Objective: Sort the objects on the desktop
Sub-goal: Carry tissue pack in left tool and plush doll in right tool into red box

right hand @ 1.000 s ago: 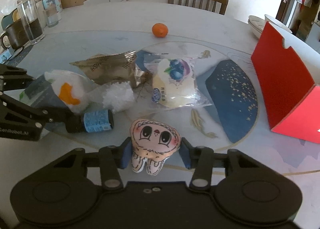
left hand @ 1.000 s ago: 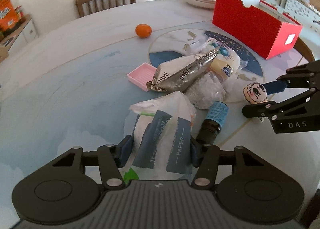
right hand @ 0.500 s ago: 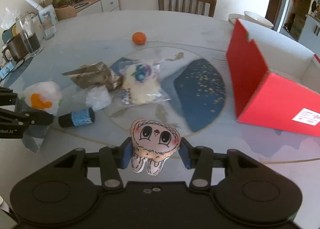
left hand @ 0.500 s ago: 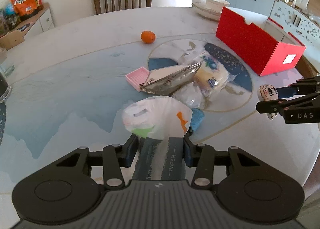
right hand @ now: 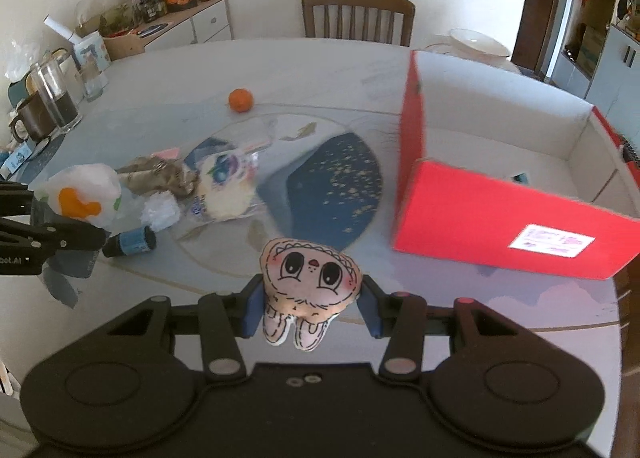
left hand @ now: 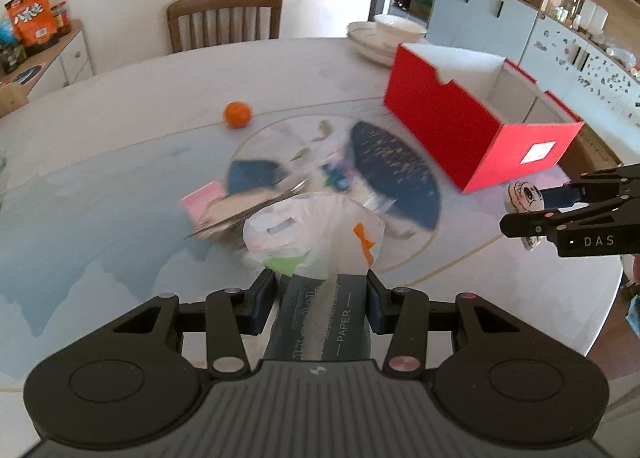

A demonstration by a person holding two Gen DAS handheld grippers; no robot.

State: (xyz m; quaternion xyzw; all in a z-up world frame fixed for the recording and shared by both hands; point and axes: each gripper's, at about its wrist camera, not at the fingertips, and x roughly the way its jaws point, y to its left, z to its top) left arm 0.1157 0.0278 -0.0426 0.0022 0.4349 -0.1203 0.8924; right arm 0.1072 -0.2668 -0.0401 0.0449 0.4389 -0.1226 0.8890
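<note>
My left gripper (left hand: pixel 322 300) clamps the tissue pack (left hand: pixel 320 258), right gripper (right hand: pixel 310 308) pinches the plush toy (right hand: pixel 310 284), both above the table (left hand: pixel 120 186). Limp pack may snag the red box (right hand: pixel 500 210) wall.

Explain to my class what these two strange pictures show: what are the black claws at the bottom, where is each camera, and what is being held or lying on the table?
There is no robot here. A person holds a two-finger gripper in each hand, and a wide-angle camera on each looks forward along its fingers.

In the left wrist view, the left gripper is shut on a tissue pack. In the right wrist view, the right gripper is shut on a small plush toy. Each gripper also shows at the edge of the other's picture.

On the round table lie an orange, a heap of snack packets, a small dark bottle and an open red box.
</note>
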